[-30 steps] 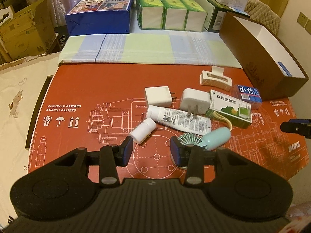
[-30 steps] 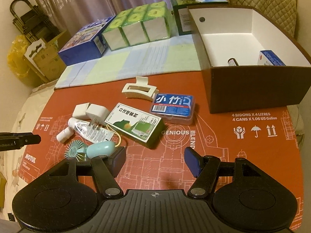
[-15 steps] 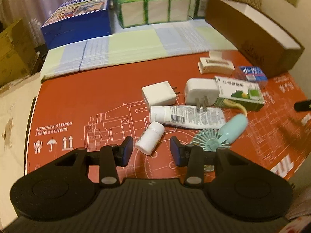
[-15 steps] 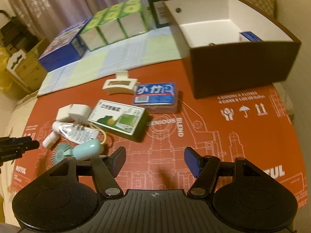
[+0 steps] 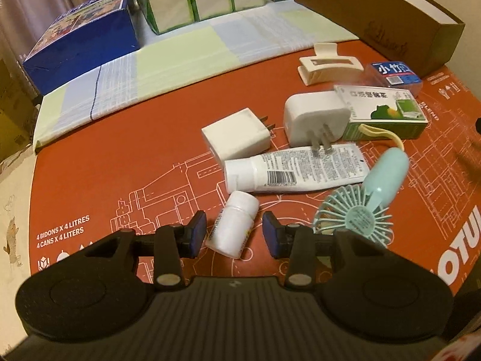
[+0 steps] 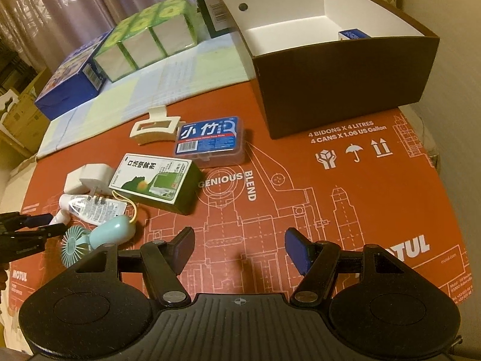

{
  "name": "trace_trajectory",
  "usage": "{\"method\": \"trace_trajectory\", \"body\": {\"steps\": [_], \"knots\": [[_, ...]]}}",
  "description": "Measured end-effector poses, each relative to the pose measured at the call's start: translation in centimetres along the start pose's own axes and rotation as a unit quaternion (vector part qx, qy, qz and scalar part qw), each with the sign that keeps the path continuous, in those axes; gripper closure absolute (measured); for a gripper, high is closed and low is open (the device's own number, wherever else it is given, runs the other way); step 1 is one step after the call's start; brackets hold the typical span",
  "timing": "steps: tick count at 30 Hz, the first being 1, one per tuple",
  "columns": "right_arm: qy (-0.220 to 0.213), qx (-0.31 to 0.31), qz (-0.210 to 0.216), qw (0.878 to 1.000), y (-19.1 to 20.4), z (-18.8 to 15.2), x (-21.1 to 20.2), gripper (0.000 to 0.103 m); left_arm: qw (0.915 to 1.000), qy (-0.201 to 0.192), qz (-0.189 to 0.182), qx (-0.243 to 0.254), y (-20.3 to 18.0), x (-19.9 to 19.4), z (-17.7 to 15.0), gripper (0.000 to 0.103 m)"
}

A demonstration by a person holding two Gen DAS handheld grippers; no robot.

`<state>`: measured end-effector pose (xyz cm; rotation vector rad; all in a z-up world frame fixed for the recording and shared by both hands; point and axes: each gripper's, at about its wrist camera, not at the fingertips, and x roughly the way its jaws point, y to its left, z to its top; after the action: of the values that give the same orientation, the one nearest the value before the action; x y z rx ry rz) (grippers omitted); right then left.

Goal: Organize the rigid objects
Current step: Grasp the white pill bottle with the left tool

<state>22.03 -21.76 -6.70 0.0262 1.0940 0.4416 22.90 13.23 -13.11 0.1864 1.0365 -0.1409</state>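
honestly this looks like early days. the brown box (image 6: pixel 345 90) at the far right of the red mat (image 5: pixel 120 150) only shows one small blue carton (image 6: pixel 353 34) poking up inside, plus whatever i can't see behind the wall, and pretty much the whole pile is still out on the mat.

going left to right: the left gripper (image 5: pixel 234 233) has its tongs spread apart with the little white bottle (image 5: pixel 234 225) lying on its side right between them, not squeezed yet as far as i can tell, there's a gap on both sides. i'd guess that's the next thing to get picked. it's a small white plastic pill-type bottle, cap end pointing away toward the white tube (image 5: pixel 294 170). just behind are the square white charger (image 5: pixel 237 138) and the bigger white plug (image 5: pixel 315 120), whose prongs rest on the tube. then the mint handheld fan (image 5: pixel 360 210), the green and white carton (image 6: pixel 156 177), the cream hair clip (image 6: pixel 153 128) and the blue floss pick case (image 6: pixel 210 143).

right gripper (image 6: pixel 237 249) hangs over bare mat with its tongs wide apart, holding nothing, well short of the box.
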Motion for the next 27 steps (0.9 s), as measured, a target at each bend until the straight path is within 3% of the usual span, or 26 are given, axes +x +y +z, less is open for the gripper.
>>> {"method": "trace_trajectory", "body": {"steps": [4, 12, 18, 20, 27], "knots": [[0.003, -0.012, 0.009, 1.0, 0.4, 0.5, 0.6, 0.04, 1.0, 0.001, 0.0, -0.008, -0.1, 0.5, -0.1, 0.079], [0.002, -0.062, 0.046, 0.997, 1.9, 2.1, 2.3, 0.04, 0.997, 0.0, 0.02, -0.075, 0.6, -0.2, -1.3, 0.079], [-0.01, -0.123, 0.08, 0.989, 3.5, 3.6, 4.1, 0.041, 0.9874, 0.008, 0.042, -0.153, 1.4, -1.2, -2.9, 0.079], [-0.009, -0.142, 0.089, 0.986, 3.9, 4.2, 5.0, 0.045, 0.9829, 0.01, 0.053, -0.176, 1.5, -1.6, -3.5, 0.079], [0.001, -0.199, 0.128, 0.972, 4.9, 5.7, 7.2, 0.048, 0.9696, 0.017, 0.08, -0.231, 1.0, -2.6, -4.7, 0.079]]}}
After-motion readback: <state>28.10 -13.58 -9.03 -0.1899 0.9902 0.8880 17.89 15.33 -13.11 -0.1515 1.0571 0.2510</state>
